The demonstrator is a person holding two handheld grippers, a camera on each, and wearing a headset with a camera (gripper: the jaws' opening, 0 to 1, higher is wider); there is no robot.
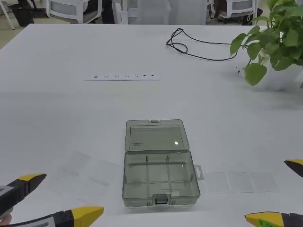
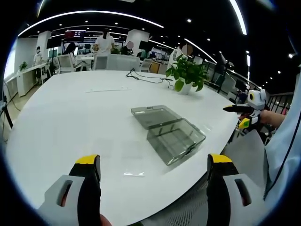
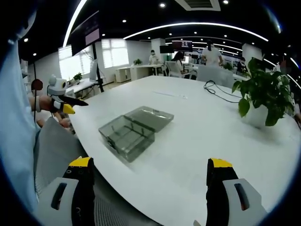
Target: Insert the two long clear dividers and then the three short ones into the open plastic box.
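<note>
Plastic box [image 1: 161, 177] sits open at ctr of white table [image 1: 57, 109], near front edge. Its lid [image 1: 156, 135] is folded back behind the base, latch side twd person. Faint lines inside base, can't tell if dividers or moulded ribs. Clear flat pieces lie on table either side of box: left clear pieces [image 1: 90, 168] a bit off from it, right clear pieces [image 1: 241, 182] near its right wall.

Left gripper [image 1: 61, 196] is low at btm left w/ fingers [image 2: 87, 169] spread wide, holding nothing, well apart from box. Right gripper [image 1: 277, 191] is at btm right, also wide open and empty.

Power strip [image 1: 123, 76] lies further back. Black cable [image 1: 199, 47] and potted plant [image 1: 272, 42] are at far right.
</note>
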